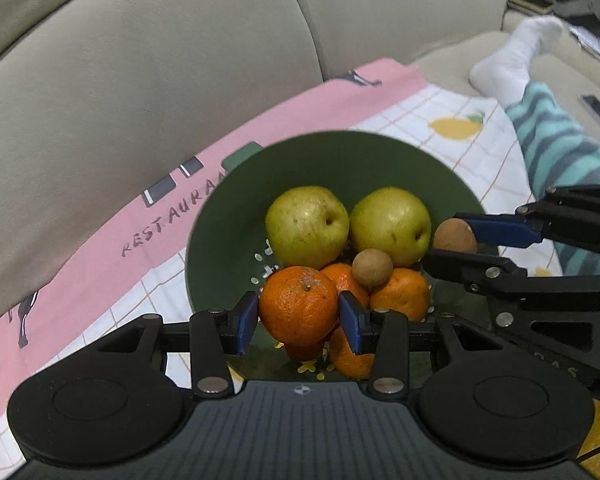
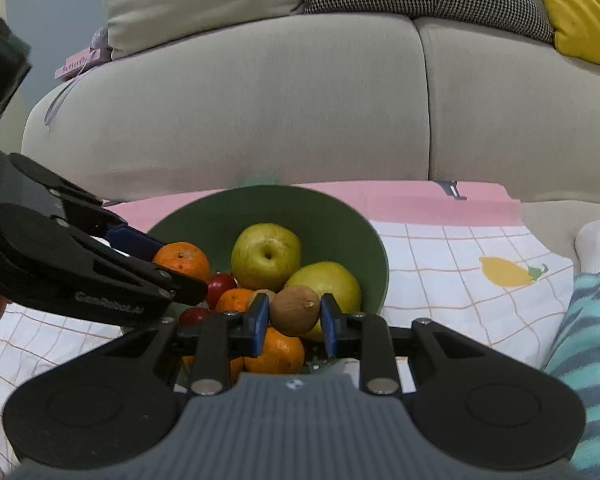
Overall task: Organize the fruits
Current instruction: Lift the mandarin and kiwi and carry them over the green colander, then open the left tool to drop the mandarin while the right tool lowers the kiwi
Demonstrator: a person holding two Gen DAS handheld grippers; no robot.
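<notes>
Here, left tool (image 1: 299, 317) gripping orange (image 1: 299, 305), right tool (image 2: 294, 317) gripping kiwi (image 2: 295, 310)

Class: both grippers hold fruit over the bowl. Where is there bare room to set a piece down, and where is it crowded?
Free: the checked cloth right of the bowl, up to the striped leg; and the bowl's bare back wall behind the pears. Crowded: the bowl's near side, stacked with oranges, where the left gripper and right gripper meet.
</notes>
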